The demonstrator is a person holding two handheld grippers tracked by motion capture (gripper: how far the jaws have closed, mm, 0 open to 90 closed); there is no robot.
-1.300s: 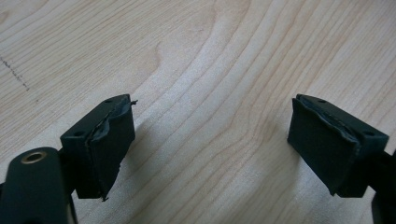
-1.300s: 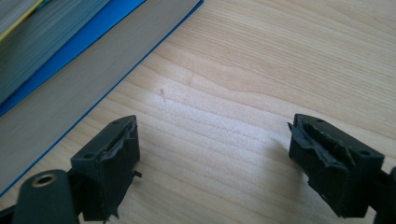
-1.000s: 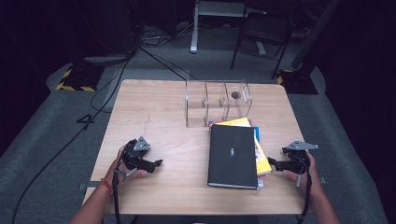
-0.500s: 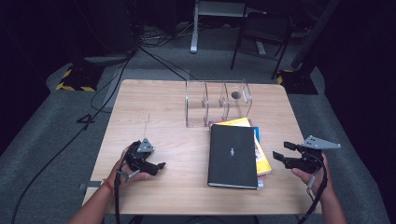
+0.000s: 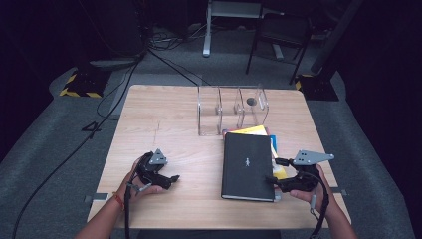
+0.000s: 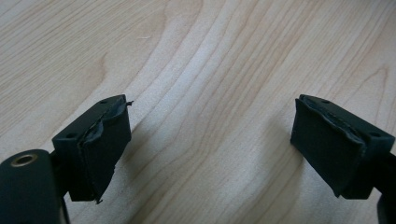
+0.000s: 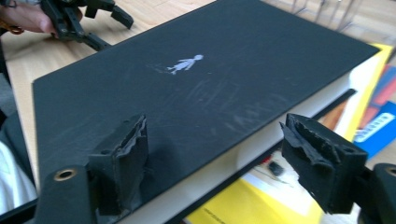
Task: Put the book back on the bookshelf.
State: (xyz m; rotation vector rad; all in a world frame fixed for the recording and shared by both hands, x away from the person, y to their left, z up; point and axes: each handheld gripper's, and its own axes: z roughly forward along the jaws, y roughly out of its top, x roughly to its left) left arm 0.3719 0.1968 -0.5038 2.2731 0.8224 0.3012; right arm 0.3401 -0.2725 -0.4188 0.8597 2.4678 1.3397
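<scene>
A black hardcover book with a small white figure on its cover lies on a yellow book at the table's right half. My right gripper is raised at the black book's right edge near its front corner. Its jaws have just been opening. They stand wide apart with the book's page edge between them, and the pads do not press on it. My left gripper rests on the bare wood at the front left, open with nothing between its pads.
A clear acrylic rack with upright dividers stands at the back middle of the wooden table, just behind the books. The yellow book and blue print stick out under the black one. A chair and cables lie beyond the table.
My right gripper has lifted off the table's right side and come in over the black book's right edge. The left gripper has hardly moved.
</scene>
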